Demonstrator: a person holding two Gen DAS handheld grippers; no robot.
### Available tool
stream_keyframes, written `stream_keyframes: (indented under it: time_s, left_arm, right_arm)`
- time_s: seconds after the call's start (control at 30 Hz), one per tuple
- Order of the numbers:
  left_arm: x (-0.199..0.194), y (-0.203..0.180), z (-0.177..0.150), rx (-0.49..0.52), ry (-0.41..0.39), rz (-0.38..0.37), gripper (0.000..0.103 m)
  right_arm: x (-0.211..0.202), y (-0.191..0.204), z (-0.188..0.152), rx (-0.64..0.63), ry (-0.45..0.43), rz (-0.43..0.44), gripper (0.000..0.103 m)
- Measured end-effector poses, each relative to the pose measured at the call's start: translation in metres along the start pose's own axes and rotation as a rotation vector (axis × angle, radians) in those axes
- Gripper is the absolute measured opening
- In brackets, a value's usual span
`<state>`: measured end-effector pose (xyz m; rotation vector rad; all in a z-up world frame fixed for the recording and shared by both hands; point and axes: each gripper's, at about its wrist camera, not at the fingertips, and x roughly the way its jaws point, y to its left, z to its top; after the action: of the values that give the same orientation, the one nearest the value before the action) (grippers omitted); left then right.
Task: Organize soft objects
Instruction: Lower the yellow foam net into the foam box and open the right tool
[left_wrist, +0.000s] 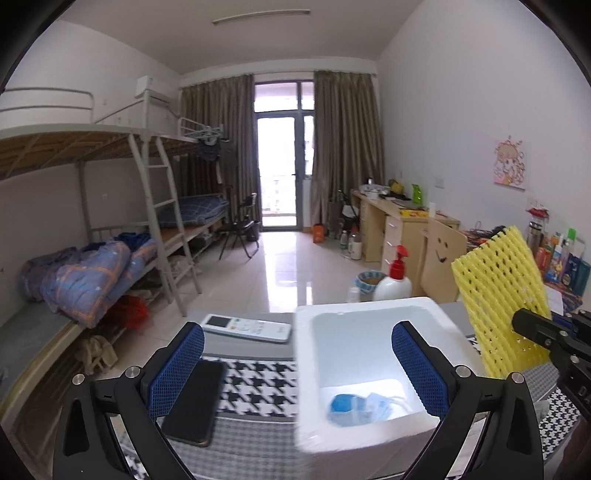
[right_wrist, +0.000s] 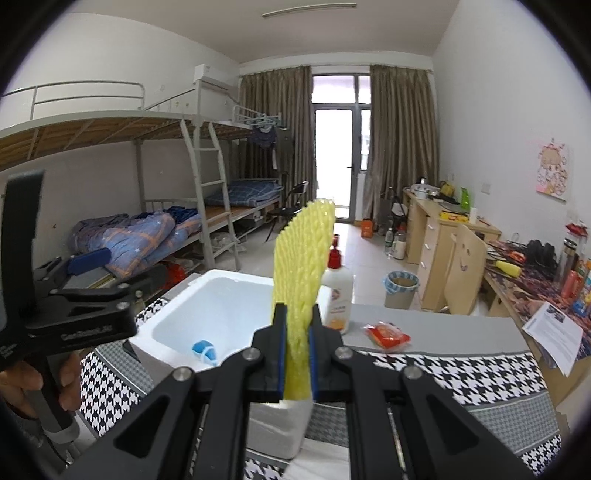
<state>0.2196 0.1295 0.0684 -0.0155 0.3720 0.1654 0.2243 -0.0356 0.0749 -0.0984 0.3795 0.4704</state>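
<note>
Right gripper (right_wrist: 297, 354) was clamped on the yellow net (right_wrist: 303, 266), at four o'clock from the box (left_wrist: 369, 317). Left gripper (left_wrist: 297, 362) gaped empty; the mask (left_wrist: 356, 406) already lay inside.

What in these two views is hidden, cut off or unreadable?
- Left wrist view: right gripper cut off by the frame edge; its jaws hide behind the yellow foam net.
- Right wrist view: foam box front wall hidden by the gripper.
- Lotion bottle label too small to read.
</note>
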Motion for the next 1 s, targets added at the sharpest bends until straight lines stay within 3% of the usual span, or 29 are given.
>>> stream_keyframes:
  time_s: [0.47,0.93,0.97,1.0]
  left_arm:
    - [-0.016,0.053,-0.01,-0.046,-0.007,0.095,0.102]
    - [-0.016,0.066,-0.017,-0.07,-0.01,0.06,0.102]
    - [-0.017,0.066,-0.016,-0.068,-0.012,0.058,0.102]
    - [-0.018,0.065,-0.016,-0.067,-0.015,0.057,0.102]
  right_arm:
    - [0.025,0.041,0.011,-0.047,0.005,0.077,0.013]
    - [0.051,0.048,0.013,-0.019,0.055,0.031,0.013]
    - [0.053,0.048,0.013,-0.015,0.061,0.026,0.014]
    - [0.055,0.047,0.013,-0.01,0.066,0.024,0.021]
